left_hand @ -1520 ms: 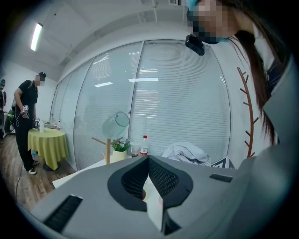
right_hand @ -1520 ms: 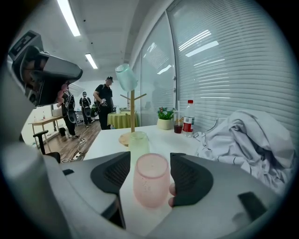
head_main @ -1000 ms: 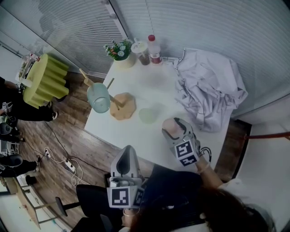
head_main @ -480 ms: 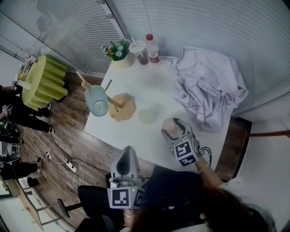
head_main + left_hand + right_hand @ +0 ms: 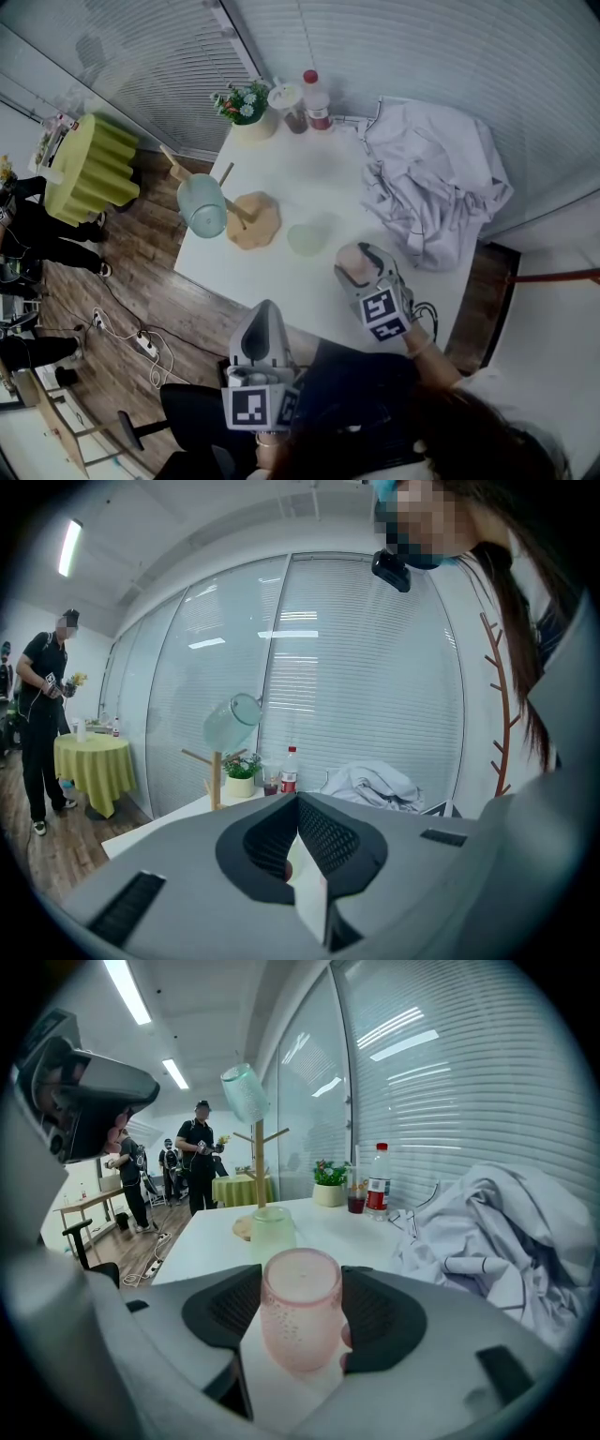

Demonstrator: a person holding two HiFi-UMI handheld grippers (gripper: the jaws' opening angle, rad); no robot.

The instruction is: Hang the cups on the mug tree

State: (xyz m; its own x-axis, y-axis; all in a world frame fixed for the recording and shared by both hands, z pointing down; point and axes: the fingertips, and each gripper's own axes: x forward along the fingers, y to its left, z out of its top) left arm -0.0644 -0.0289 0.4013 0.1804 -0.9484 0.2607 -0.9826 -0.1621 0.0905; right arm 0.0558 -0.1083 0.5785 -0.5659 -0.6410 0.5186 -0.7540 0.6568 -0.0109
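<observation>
White counter (image 5: pixel 319 178) seen from above. The right gripper (image 5: pixel 300 1290) has its fingers (image 5: pixel 386 1316) closed on a pink cup (image 5: pixel 354 267), which stands mouth-down near the counter's near edge. A wooden mug tree (image 5: pixel 258 221) stands at the counter's far left, with a blue-green cup (image 5: pixel 203 204) already hung on one peg. A pale green cup (image 5: pixel 307 238) sits mouth-down between the tree and the pink cup. The left gripper (image 5: pixel 298 808) hangs off the counter's near edge, its fingers pressed together on nothing. A crumpled white cloth (image 5: pixel 436 183) lies at the right.

The step in hand looks like taking up the second cup. The next move likely calls for lifting the pink cup, carrying it over the green one to the tree, and slipping it onto a free peg
</observation>
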